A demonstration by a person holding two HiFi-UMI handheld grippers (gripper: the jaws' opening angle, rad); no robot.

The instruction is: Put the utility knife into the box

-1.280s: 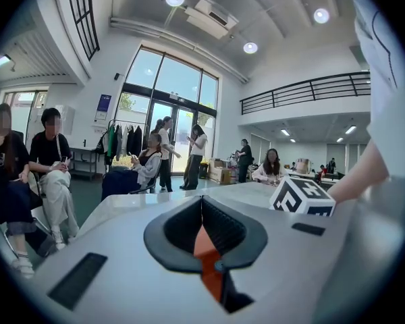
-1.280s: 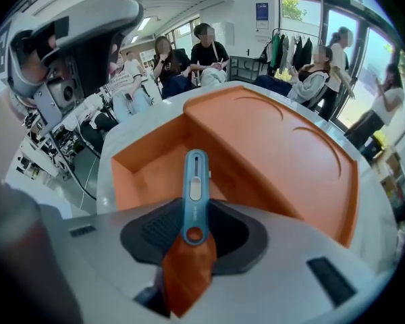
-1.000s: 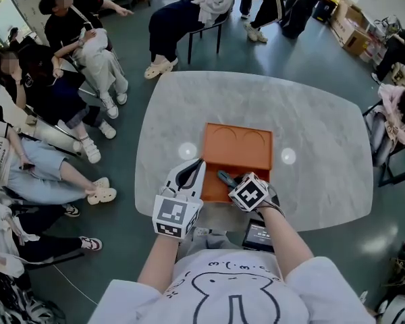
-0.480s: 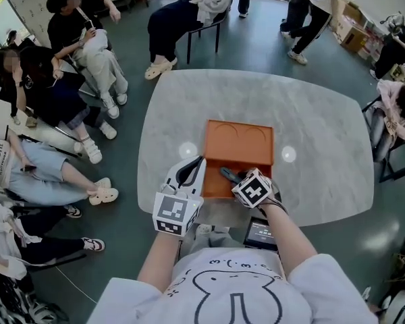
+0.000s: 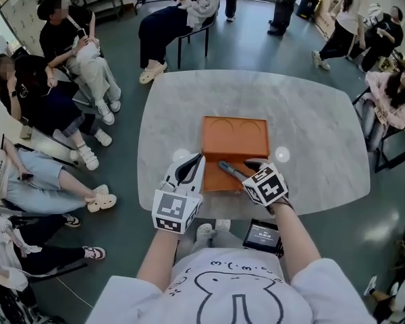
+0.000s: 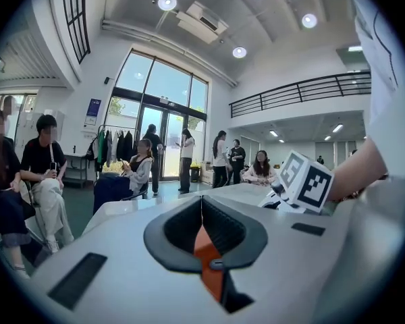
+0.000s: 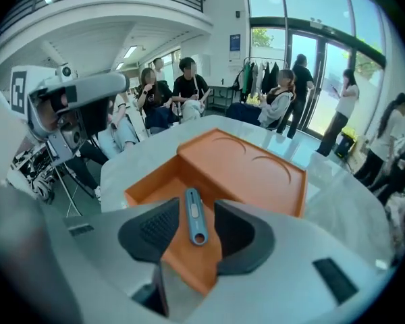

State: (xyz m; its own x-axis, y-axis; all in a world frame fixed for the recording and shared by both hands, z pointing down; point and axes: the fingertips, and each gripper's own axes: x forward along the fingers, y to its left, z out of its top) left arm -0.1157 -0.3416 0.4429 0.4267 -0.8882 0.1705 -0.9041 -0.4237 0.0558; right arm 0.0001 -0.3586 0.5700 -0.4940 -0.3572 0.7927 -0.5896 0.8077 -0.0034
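The utility knife (image 5: 231, 170) lay in the orange box's (image 5: 234, 137) open half, between the right tongs (image 7: 196, 211), whose jaws were spreading, untouched by them. The left tongs (image 6: 202, 204) pinched the box's wall on the tabletop (image 5: 310, 127), with seated people (image 5: 67, 66) around.

The right claw (image 7: 195, 212) is opening around the utility knife (image 7: 192, 214), which seemingly lies in the box (image 7: 251, 165).

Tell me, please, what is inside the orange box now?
The blue utility knife lies in the orange box's open front part, between the right hand-held gripper's opening jaws, untouched. The space under the raised rear panel is covered.
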